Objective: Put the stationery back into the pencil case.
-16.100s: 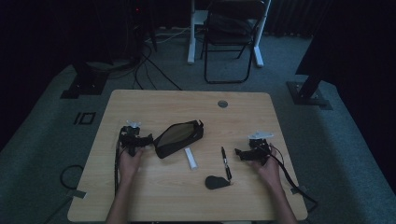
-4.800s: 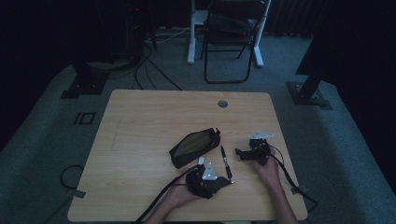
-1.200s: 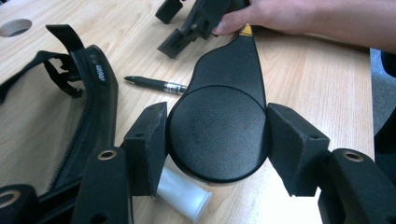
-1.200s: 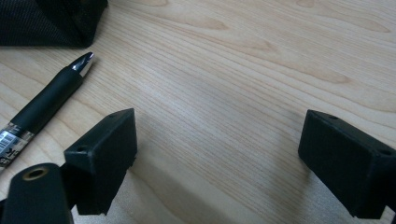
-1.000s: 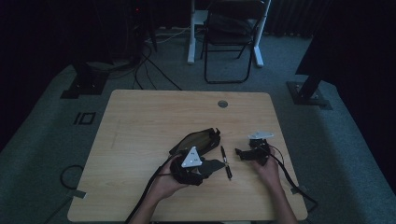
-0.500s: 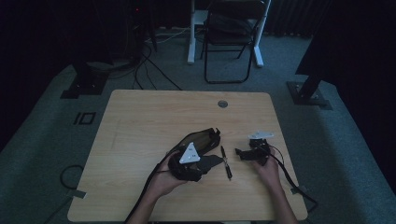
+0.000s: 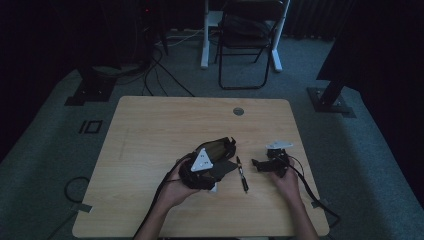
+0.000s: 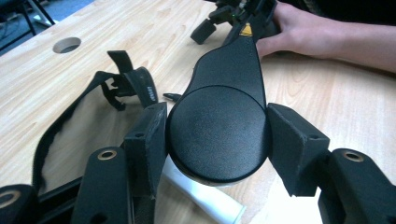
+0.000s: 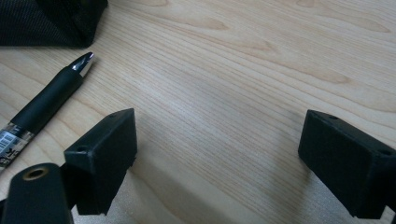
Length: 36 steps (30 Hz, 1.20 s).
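A black, matte tool (image 8: 219,126) with a round, disc-like end and a tapering flat handle is held between the pads of the left gripper (image 8: 217,140); it bears a small yellow warning label near its far end. It is carried just above the table (image 7: 150,130), beside the open black pouch (image 8: 93,116), over a white tube (image 8: 205,198) lying on the wood. Compared with the view from about five seconds ago, the left gripper has been brought from the near table edge up to the pouch. Its jaws stand fairly wide, clamped on the round end. The right gripper (image 9: 219,158) is rested on the table with its jaws wide apart and nothing between them, a black pen (image 9: 46,100) lying just beside it.
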Available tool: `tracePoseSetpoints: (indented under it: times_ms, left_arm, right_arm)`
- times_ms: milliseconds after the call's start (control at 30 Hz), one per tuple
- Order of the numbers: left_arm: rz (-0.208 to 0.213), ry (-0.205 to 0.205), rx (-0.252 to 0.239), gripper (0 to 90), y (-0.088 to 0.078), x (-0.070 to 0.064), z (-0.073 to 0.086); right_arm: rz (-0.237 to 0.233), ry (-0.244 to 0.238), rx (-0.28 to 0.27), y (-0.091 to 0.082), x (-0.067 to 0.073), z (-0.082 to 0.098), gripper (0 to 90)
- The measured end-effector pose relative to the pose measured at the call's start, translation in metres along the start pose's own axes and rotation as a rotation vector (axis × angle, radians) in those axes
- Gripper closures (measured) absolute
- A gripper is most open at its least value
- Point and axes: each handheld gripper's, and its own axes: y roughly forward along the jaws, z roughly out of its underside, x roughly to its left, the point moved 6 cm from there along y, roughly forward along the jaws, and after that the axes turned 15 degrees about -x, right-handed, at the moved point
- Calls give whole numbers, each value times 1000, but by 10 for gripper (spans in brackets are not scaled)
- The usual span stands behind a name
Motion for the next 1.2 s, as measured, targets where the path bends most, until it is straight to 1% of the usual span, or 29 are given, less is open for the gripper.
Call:
tracePoseSetpoints:
  times_ms: [300,600,1133,1200]
  left_arm:
    - [-26,-7,-8,418,0,8,-2]
    - [-42,-17,-18,418,0,15,-2]
    - [-73,-26,-24,418,2,25,-3]
    - [-80,-33,-28,418,2,26,-3]
  right_arm:
    - [0,1,0,0,0,0,116]
    - [0,1,1,0,0,0,117]
    - [0,1,1,0,0,0,116]
    - [0,-4,-2,0,0,0,116]
